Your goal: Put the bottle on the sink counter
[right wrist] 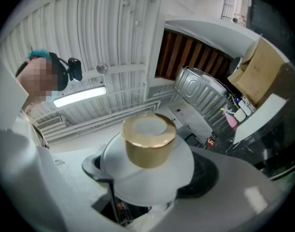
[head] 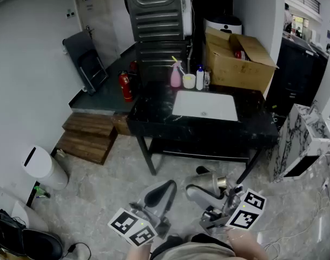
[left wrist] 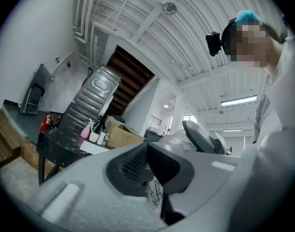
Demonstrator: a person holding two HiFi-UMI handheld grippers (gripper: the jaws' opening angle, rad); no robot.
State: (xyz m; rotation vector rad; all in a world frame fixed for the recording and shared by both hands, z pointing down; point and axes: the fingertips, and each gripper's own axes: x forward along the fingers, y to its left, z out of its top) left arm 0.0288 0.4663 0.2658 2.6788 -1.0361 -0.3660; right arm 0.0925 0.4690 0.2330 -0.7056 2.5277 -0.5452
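Note:
A white bottle with a gold cap (head: 215,182) lies between the jaws of my right gripper (head: 207,188), low in the head view. In the right gripper view the bottle (right wrist: 147,166) fills the gap, cap towards the camera, and both pads press its round body. My left gripper (head: 157,197) hangs beside it at the lower left. Its jaws stand close together with nothing between them in the left gripper view (left wrist: 150,154). The black sink counter (head: 154,114) with its white basin (head: 204,106) stands ahead, well apart from both grippers.
A pink spray bottle (head: 176,75), a white cup (head: 189,80) and a small white bottle (head: 199,78) stand at the counter's back edge. Behind is an open cardboard box (head: 238,56). A fire extinguisher (head: 125,86), wooden steps (head: 89,134) and a white bin (head: 43,167) are at left; a marbled cabinet (head: 303,140) at right.

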